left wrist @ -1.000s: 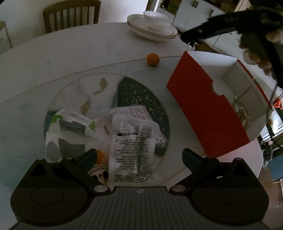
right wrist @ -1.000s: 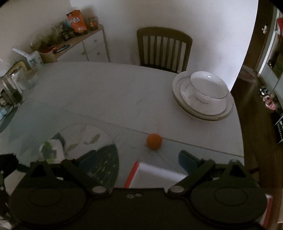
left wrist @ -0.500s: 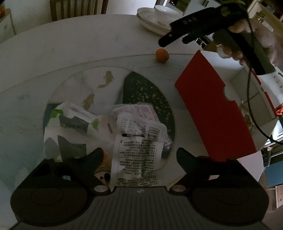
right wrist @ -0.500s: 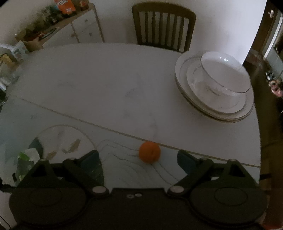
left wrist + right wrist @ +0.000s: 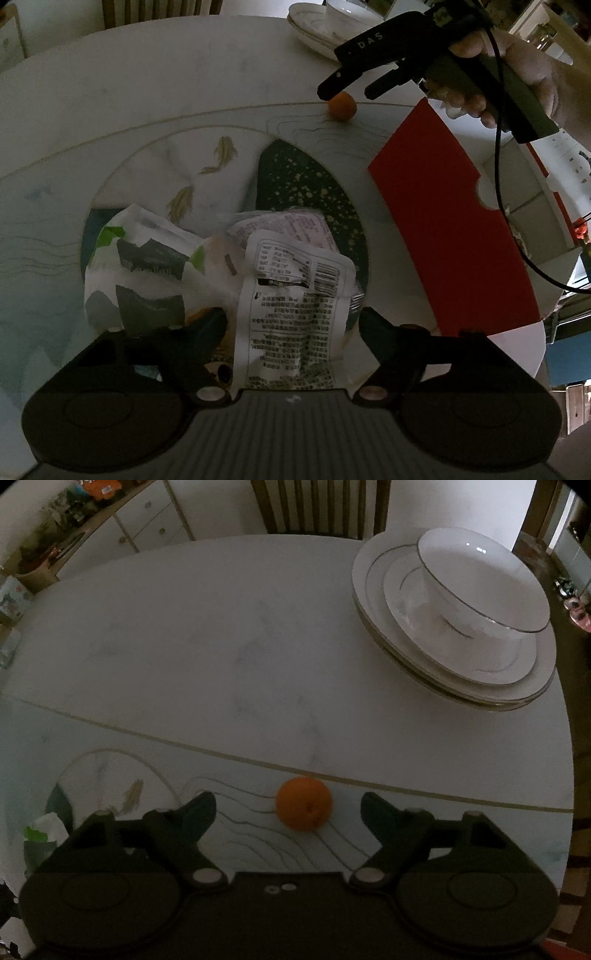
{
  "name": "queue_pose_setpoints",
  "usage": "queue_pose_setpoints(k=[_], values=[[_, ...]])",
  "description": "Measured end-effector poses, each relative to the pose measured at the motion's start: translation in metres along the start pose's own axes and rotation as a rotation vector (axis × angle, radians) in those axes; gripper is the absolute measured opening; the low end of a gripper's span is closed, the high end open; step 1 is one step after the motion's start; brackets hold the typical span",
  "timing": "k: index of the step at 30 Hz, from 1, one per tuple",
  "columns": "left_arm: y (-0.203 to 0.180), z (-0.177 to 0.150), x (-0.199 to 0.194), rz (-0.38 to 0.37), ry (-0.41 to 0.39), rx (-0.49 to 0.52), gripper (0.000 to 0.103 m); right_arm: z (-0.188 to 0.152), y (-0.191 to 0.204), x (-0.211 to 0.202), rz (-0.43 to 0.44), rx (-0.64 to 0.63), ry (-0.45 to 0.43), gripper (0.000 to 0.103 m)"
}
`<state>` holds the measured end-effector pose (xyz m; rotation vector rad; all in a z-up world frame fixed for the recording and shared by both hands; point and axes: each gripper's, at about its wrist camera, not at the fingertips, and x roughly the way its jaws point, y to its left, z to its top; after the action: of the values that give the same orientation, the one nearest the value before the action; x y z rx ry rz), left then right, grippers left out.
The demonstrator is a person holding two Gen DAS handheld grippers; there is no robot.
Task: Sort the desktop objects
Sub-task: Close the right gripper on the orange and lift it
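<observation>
A white snack packet with black print (image 5: pixel 291 306) lies on top of a pile of wrappers, between the fingers of my left gripper (image 5: pixel 291 325). The jaws are closing, and a little room shows on each side of the packet. A small orange (image 5: pixel 303 804) sits on the marble table (image 5: pixel 221 646), between the fingers of my right gripper (image 5: pixel 288 808). Those jaws are closing too, and neither pad touches the fruit. In the left wrist view the right gripper (image 5: pixel 343 92) hovers just over the orange (image 5: pixel 341 106), held by a person's hand (image 5: pixel 517 74).
A red box (image 5: pixel 443 221) with a white inside stands open at the right of the pile. A green-and-white bag (image 5: pixel 140 266) and a pink packet (image 5: pixel 291 225) lie in the pile. Stacked plates with a bowl (image 5: pixel 461 627) sit far right. A chair (image 5: pixel 321 506) stands behind the table.
The right gripper has come down and forward until the orange sits between its fingers. Both grippers' jaws have narrowed. The left gripper has stayed over the packet pile.
</observation>
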<state>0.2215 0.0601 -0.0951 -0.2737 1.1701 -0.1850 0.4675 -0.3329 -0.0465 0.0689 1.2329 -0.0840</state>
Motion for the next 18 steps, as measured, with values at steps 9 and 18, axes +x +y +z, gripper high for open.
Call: queue_pose_setpoints(k=[9,18], values=[[0.001,0.002,0.0,-0.001,0.008,0.017,0.062,0.004,0.0,0.007,-0.011,-0.003,0.062,0.073],[0.001,0.001,-0.001,-0.007,-0.007,0.023,0.058,0.011,0.004,0.012,-0.035,-0.01,0.1,0.059]])
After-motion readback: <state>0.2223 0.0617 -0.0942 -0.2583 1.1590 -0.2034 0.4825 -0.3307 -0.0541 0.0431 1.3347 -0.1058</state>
